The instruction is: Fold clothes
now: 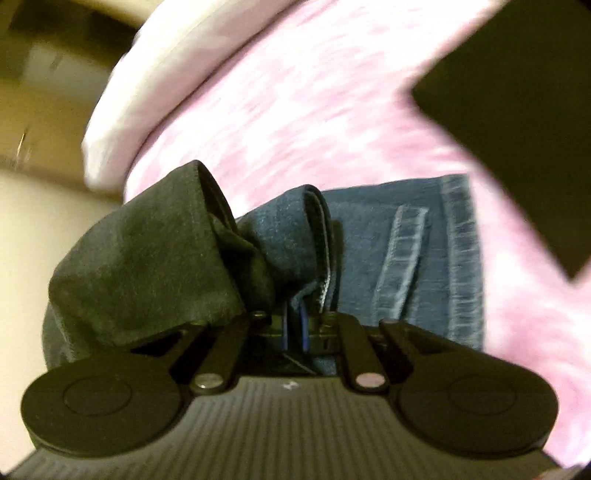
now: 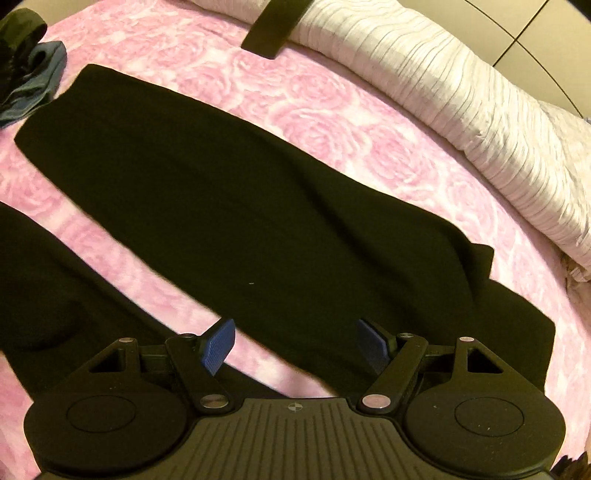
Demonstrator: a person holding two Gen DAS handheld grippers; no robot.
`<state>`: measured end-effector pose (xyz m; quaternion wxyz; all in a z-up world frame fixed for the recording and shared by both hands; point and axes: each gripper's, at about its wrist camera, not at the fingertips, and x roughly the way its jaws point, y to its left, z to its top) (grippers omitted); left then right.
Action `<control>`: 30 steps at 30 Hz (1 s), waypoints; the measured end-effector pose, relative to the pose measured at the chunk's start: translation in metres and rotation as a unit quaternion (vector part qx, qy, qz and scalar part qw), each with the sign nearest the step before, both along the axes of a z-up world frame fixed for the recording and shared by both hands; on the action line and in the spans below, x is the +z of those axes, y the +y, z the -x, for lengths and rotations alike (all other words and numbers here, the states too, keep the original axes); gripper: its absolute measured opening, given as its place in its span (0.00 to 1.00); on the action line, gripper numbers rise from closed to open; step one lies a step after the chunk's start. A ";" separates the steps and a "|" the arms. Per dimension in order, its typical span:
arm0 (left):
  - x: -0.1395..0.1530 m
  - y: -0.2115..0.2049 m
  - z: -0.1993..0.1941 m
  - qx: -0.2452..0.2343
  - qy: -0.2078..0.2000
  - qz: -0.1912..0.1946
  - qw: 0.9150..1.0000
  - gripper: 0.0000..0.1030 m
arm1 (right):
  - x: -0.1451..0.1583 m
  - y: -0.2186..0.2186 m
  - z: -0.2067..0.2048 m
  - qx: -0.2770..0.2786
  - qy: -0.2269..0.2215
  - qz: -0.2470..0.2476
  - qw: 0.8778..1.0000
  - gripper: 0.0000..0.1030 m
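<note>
My left gripper point(image 1: 294, 328) is shut on a bunched fold of blue jeans point(image 1: 373, 236) near the waistband, where a belt loop point(image 1: 402, 258) shows. A dark pocket lining point(image 1: 147, 258) bulges over its left finger. The jeans lie on a pink bedspread point(image 1: 295, 110). In the right wrist view the same jeans point(image 2: 33, 85) are a small heap at the far left. My right gripper point(image 2: 295, 343) hangs open just above a long black garment point(image 2: 229, 195) laid flat on the pink rose bedspread point(image 2: 332, 110). Its blue pads point(image 2: 218, 343) are wide apart and hold nothing.
A white ribbed pillow or rolled duvet point(image 2: 443, 92) runs along the bed's far right side. A black strip of cloth point(image 2: 273, 29) lies at the top by it. Another black piece point(image 2: 44, 288) sits at the left. The bed edge point(image 1: 122, 122) drops to a pale floor.
</note>
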<state>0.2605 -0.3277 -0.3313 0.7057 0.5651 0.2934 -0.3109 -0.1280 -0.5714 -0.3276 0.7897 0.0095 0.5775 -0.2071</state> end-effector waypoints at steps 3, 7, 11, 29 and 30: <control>0.004 -0.003 -0.005 0.020 0.028 0.014 0.999 0.09 | -0.001 0.013 0.001 0.001 -0.005 -0.010 1.000 0.72; 0.013 -0.003 0.031 -0.022 0.048 0.025 0.998 0.13 | 0.003 0.030 0.012 -0.004 -0.015 -0.025 1.000 0.72; 0.031 0.008 0.075 -0.028 0.052 0.054 0.997 0.40 | 0.006 0.041 0.053 -0.031 -0.011 -0.033 0.999 0.88; 0.037 -0.002 0.429 -0.226 0.098 0.028 0.969 0.62 | -0.005 -0.016 0.340 -0.132 0.041 0.044 0.989 0.88; 0.030 -0.007 0.453 -0.243 0.100 0.022 0.965 0.62 | -0.007 -0.020 0.350 -0.111 0.044 0.054 0.991 0.88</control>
